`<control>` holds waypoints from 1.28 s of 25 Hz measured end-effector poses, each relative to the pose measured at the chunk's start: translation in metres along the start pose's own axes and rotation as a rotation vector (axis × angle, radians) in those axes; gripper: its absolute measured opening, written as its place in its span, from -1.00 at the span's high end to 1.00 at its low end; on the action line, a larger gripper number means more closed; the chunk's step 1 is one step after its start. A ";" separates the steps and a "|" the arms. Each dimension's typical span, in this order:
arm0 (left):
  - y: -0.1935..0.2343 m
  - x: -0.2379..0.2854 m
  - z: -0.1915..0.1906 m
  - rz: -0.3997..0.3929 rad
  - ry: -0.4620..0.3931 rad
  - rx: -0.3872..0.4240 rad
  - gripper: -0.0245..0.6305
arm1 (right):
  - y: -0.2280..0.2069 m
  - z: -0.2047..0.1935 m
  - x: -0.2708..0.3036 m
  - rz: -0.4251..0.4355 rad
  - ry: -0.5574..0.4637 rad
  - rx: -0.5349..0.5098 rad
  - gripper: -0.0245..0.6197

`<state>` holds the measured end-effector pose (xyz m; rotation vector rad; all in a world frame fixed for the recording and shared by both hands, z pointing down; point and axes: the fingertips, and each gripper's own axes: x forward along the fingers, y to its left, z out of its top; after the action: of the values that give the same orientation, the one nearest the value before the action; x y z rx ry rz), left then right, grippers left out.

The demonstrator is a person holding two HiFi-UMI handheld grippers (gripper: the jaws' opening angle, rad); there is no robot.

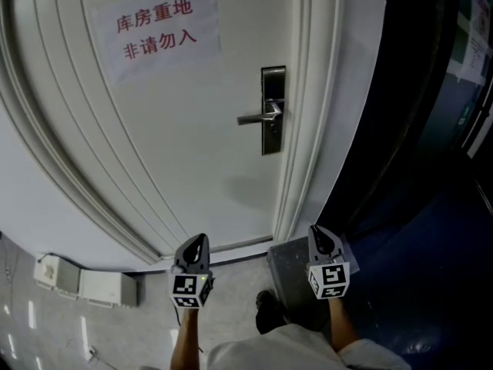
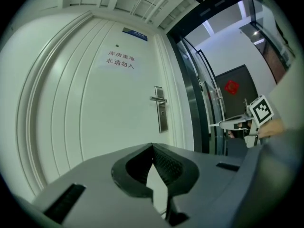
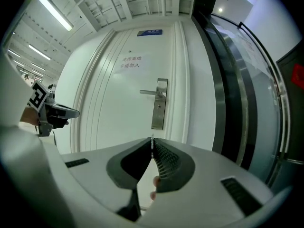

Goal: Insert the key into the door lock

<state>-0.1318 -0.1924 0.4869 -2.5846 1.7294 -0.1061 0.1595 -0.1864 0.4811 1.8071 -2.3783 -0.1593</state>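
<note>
office building corridor: white door (image 1: 192, 129) with paper notice (image 1: 158, 29), glass partition (image 3: 247, 94), strip lights (image 3: 54, 11).

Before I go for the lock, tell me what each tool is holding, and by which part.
Right tool pinches a thin metal sliver, apparently the key; its held part is hidden inside the grip. Left tool is shut, empty.

Upright steel door lock (image 1: 273, 110), lever (image 1: 258, 118) pointing left; thin key (image 3: 152, 137) pinched in right hand-held gripper (image 3: 152, 146).
</note>
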 end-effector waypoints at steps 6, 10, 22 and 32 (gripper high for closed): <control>0.020 0.092 0.021 0.015 0.006 0.015 0.87 | -0.037 0.019 0.093 0.037 -0.009 0.011 0.83; 0.031 0.140 0.031 0.033 -0.001 0.019 0.87 | -0.055 0.030 0.143 0.064 -0.020 0.004 0.83; 0.060 0.193 0.031 0.069 0.003 0.020 0.87 | -0.054 0.029 0.221 0.127 -0.007 0.000 0.83; 0.074 0.201 0.029 0.002 0.003 0.015 0.87 | -0.037 0.031 0.222 0.074 0.015 -0.021 0.83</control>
<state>-0.1211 -0.4069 0.4611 -2.5735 1.7253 -0.1232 0.1306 -0.4103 0.4561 1.7017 -2.4198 -0.1612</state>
